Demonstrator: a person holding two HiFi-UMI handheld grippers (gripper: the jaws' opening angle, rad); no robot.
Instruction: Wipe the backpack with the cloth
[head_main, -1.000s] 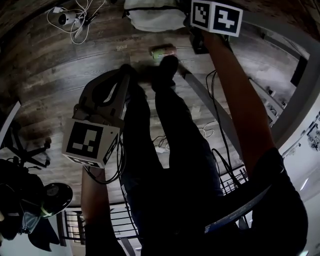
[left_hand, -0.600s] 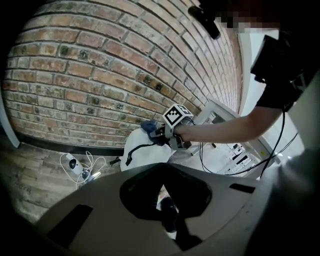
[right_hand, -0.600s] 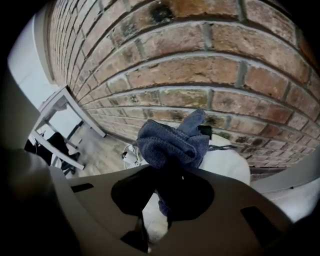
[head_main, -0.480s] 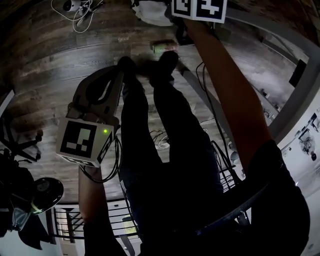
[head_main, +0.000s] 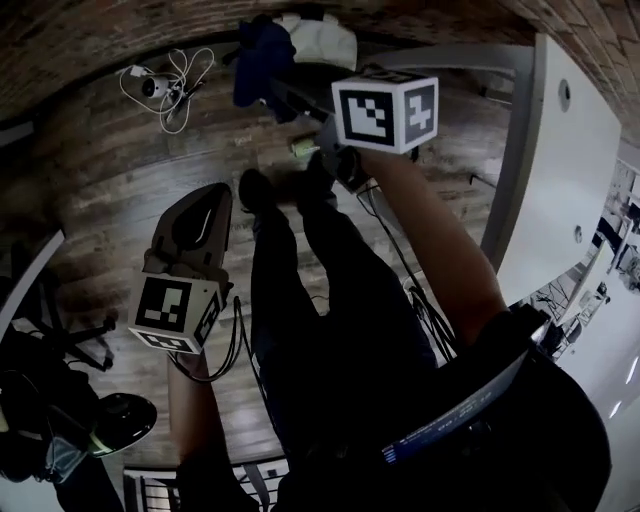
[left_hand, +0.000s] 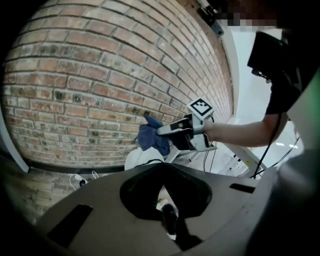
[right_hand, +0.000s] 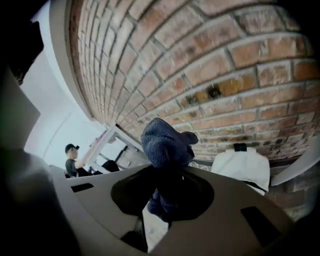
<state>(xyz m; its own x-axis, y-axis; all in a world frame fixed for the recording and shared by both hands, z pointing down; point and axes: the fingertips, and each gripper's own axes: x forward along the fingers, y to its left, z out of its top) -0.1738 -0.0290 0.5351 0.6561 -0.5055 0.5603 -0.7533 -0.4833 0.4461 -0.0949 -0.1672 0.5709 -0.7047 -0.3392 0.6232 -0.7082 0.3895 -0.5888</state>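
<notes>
We pinch cloth (right_hand: 165, 142) w/ R gripper (right_hand: 162, 172), aimed at pack (right_hand: 240, 167) for wiping | L gripper (left_hand: 164, 167) empty, tips seem together

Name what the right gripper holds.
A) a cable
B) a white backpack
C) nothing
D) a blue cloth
D: the right gripper is clamped on the blue cloth, which bunches up above its jaws.

red brick wall (left_hand: 100, 75) | dark wood plank floor (head_main: 90, 200) | white cables (head_main: 165, 85) lying on floor near wall
</notes>
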